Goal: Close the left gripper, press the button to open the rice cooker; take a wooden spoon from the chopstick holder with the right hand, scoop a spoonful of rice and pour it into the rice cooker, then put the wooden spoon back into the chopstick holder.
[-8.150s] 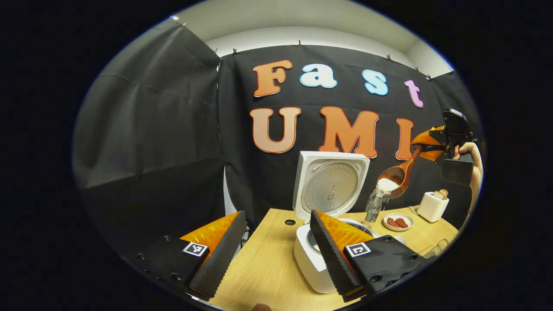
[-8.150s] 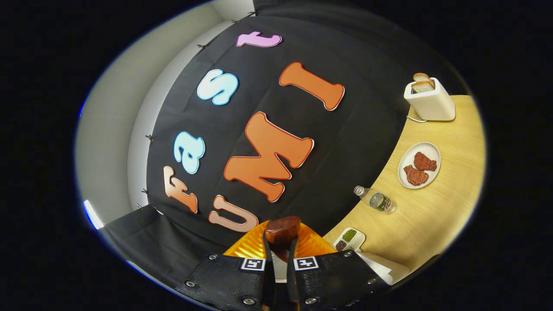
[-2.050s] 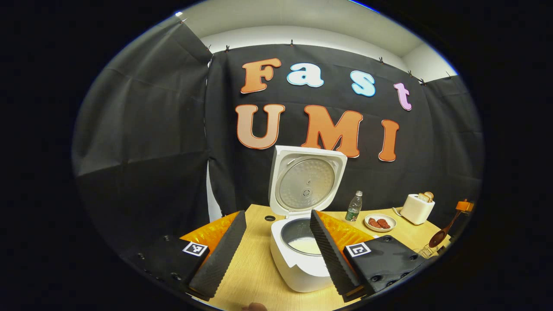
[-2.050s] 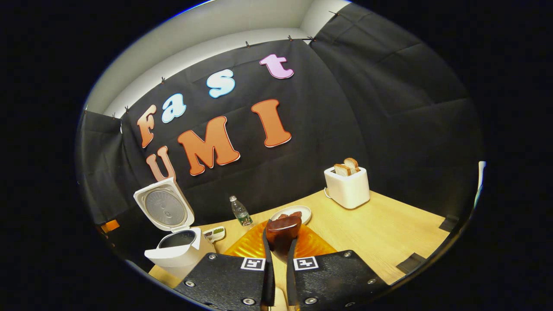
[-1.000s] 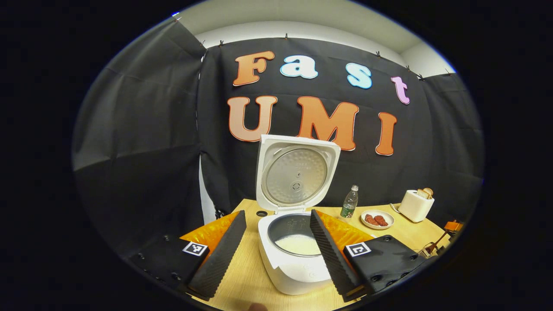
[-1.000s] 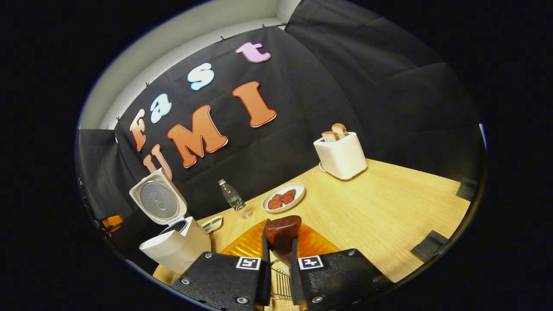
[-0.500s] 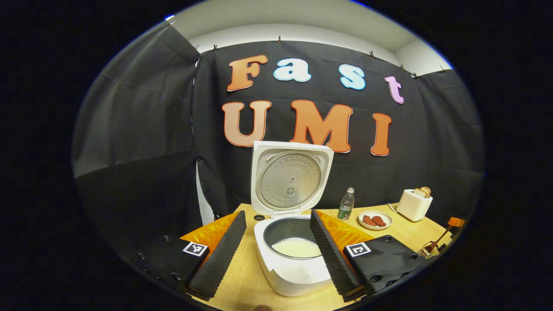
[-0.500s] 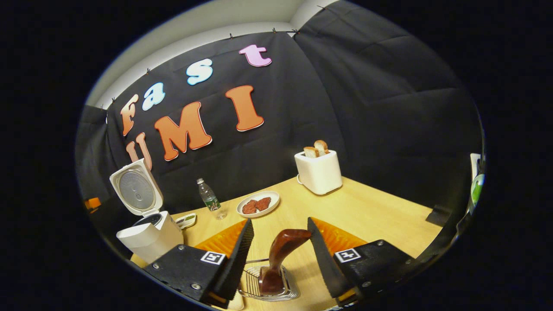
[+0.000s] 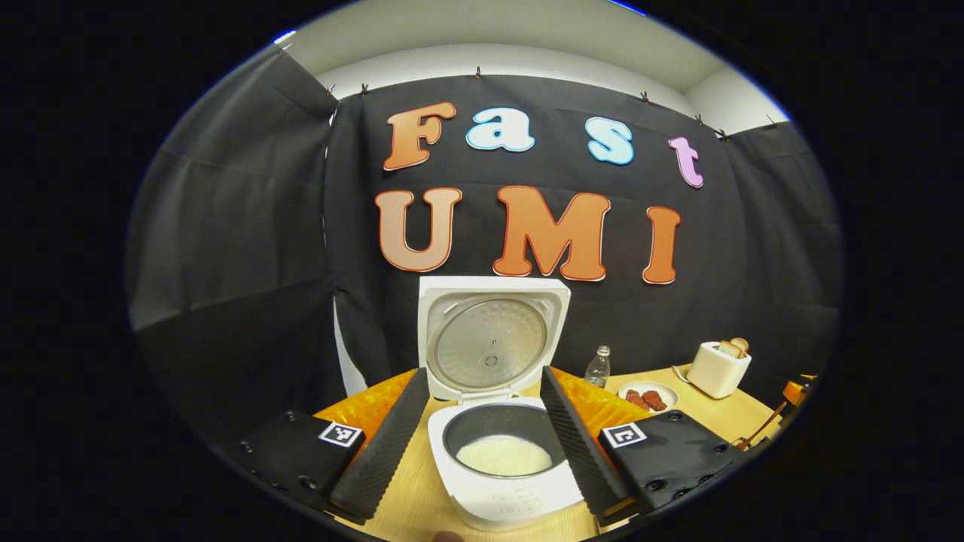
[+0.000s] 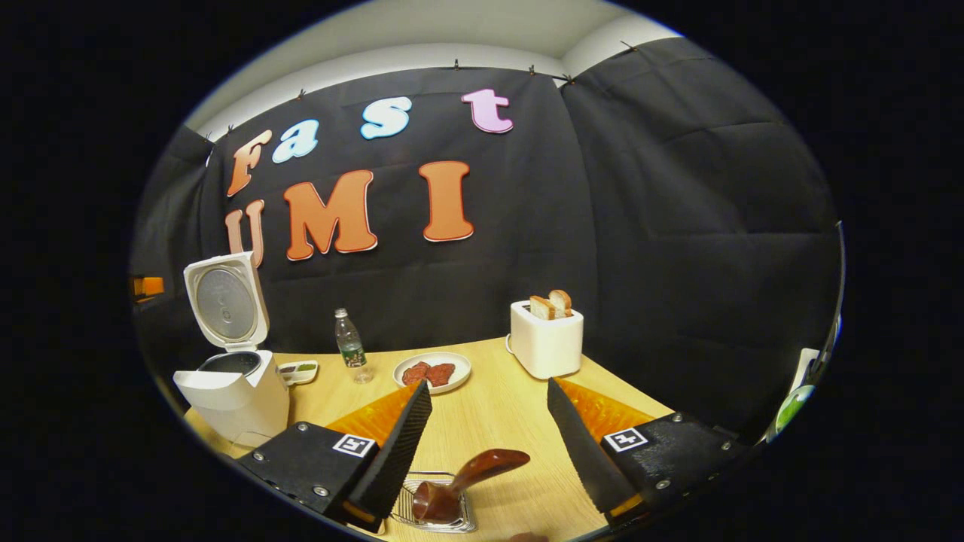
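Note:
The white rice cooker [image 9: 501, 493] stands with its lid [image 9: 489, 339] up, white rice [image 9: 503, 455] lying in its pot. My left gripper [image 9: 482, 421] is open, its fingers on either side of the cooker, touching nothing. In the right gripper view the cooker [image 10: 230, 395] stands far left on the table. The dark wooden spoon [image 10: 463, 478] rests bowl-down in the wire chopstick holder [image 10: 434, 512], handle leaning right. My right gripper [image 10: 489, 440] is open above it, its fingers apart from the spoon.
On the wooden table [image 10: 512, 421] stand a white toaster [image 10: 546, 339] with bread, a plate [image 10: 431, 371] of reddish food, a water bottle [image 10: 349, 342] and a small dish [image 10: 296, 369] beside the cooker. Black cloth walls close the back and both sides.
My right gripper opened and let go of the spoon, which now rests in the holder, then drew back and up. The left gripper shifted so the cooker sits between its fingers.

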A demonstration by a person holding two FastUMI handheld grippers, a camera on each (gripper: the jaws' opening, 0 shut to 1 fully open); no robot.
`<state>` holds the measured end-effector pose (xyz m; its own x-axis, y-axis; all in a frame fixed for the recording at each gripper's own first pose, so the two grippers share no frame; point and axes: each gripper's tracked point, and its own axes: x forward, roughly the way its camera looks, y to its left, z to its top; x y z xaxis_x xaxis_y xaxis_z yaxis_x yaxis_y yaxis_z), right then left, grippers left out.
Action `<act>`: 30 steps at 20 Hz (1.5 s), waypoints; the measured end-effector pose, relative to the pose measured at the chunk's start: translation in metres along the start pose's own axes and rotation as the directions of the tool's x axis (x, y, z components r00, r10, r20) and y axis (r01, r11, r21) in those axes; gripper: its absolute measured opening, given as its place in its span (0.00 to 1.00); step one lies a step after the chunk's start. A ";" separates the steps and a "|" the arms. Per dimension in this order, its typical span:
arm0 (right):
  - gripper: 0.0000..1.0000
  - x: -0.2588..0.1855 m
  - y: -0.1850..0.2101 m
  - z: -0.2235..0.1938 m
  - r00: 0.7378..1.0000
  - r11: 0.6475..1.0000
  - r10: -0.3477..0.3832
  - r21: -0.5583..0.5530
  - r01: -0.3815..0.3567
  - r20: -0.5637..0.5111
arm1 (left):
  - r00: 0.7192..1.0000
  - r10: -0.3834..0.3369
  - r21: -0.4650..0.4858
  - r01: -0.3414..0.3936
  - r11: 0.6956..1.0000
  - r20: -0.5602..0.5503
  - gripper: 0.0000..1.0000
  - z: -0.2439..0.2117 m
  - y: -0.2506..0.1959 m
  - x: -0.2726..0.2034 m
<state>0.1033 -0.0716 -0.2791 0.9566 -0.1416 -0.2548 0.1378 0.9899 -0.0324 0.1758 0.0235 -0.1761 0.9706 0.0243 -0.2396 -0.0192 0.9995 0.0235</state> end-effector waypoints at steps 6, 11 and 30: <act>0.94 0.007 0.015 0.057 0.997 0.997 0.082 -0.011 -0.082 0.013 | 0.997 0.080 0.014 -0.080 0.997 0.012 1.00 0.049 0.006 0.065; 0.95 0.004 0.013 0.087 0.994 0.995 0.089 -0.049 -0.086 0.060 | 0.994 0.076 -0.048 -0.080 0.996 -0.075 0.99 0.077 -0.003 0.135; 0.95 0.036 0.011 0.060 0.999 0.997 0.052 -0.055 -0.052 0.009 | 0.954 0.110 -0.009 -0.117 0.993 -0.280 1.00 0.050 0.011 0.244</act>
<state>0.1545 -0.0658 -0.2305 0.9647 -0.0896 -0.2478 0.0739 0.9947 -0.0718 0.4244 0.0397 -0.1863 0.8563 0.1380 -0.4977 -0.1348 0.9900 0.0427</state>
